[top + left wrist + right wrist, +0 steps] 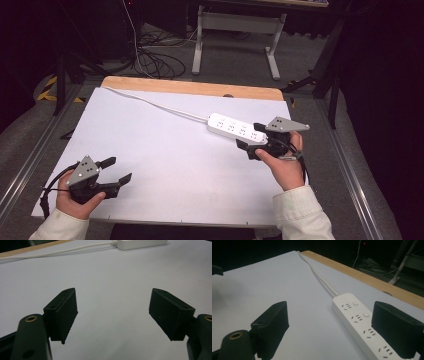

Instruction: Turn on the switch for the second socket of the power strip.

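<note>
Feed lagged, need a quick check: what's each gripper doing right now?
Left gripper: open, holding nothing, over the white sheet.
Right gripper: open, holding nothing, jaws at the power strip.

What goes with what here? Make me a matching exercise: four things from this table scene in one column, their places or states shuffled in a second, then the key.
Things:
1. power strip
2. left gripper
3. right gripper
4. white cord

Places or states:
A. open, over the bare white sheet at the near left
B. runs from the strip to the far left table corner
C. lies on the sheet toward the right
D. open, at the strip's near end

Pairs: 1-C, 2-A, 3-D, 4-B
</note>
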### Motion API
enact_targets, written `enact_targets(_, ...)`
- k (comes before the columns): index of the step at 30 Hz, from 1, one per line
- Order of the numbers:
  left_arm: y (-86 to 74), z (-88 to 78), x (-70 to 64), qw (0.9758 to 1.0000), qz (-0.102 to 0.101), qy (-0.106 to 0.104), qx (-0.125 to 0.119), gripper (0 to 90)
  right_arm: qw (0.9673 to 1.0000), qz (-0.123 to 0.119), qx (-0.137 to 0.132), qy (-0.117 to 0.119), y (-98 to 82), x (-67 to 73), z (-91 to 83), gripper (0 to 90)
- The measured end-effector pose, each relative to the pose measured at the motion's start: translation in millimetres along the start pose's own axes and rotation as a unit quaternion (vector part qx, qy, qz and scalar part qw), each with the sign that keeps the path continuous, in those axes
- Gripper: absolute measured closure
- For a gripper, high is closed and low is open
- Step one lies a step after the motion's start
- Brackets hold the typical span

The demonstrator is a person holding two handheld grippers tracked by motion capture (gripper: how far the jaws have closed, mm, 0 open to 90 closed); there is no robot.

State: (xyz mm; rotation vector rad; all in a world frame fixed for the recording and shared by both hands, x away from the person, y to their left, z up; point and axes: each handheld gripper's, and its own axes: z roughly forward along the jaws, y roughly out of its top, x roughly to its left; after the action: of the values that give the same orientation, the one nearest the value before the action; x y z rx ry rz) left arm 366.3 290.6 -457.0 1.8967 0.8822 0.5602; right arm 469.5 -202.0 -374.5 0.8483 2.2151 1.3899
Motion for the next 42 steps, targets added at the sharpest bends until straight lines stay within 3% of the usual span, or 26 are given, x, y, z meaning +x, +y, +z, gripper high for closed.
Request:
enact_targets(6,0.4,-1.4,-1.1,1.0,-0.001,-0.004,0.001,19.0,0.9997,-0.011,0.006,0.021,-16.0,9.7,-9.2,13.7)
enact_targets(14,-4.5,-6.6,-0.5,0.9999,-0.009,-0.007,-0.008,14.2,0.9994,-0.015,0.015,0.027,-42.2,20.1,-13.6,12.8)
enact_targets(18,-6.2,-8.6,-0.9,0.9999,0.0,-0.01,-0.011,11.4,0.9992,-0.02,0.017,0.031,-59.1,23.7,-12.1,12.4)
enact_targets(23,-8.0,-8.3,-1.7,0.9998,-0.001,-0.008,-0.017,9.7,0.998,0.009,0.013,0.061,-85.1,21.3,-8.1,8.7)
enact_targets(27,-8.8,-8.3,-0.8,0.9998,0.004,-0.004,-0.017,9.3,0.9976,0.01,0.009,0.068,-103.3,24.6,-6.3,7.0)
enact_targets(30,-9.2,-8.4,0.5,0.9998,0.006,-0.003,-0.017,9.4,0.998,0.002,0.023,0.06,-113.0,27.3,-4.8,6.8)
enact_targets(32,-10.1,-7.3,0.4,0.9999,0.0,-0.003,-0.017,9.4,0.998,0.013,0.035,0.05,-118.7,28.2,-4.7,7.0)
enact_targets(36,-13.8,-4.4,4.4,0.9998,0.014,-0.011,-0.012,9.4,0.9976,0.025,0.054,0.034,-127.9,29.7,-2.1,8.0)
enact_targets(39,-15.7,-3.3,7.4,0.9998,0.004,-0.012,-0.014,9.4,0.9974,0.023,0.061,0.029,-130.6,30.5,0.0,8.1)
enact_targets(42,-16.6,-3.8,9.2,0.9998,-0.005,-0.009,-0.014,9.5,0.9975,0.009,0.069,0.009,-130.8,30.1,-0.4,8.1)
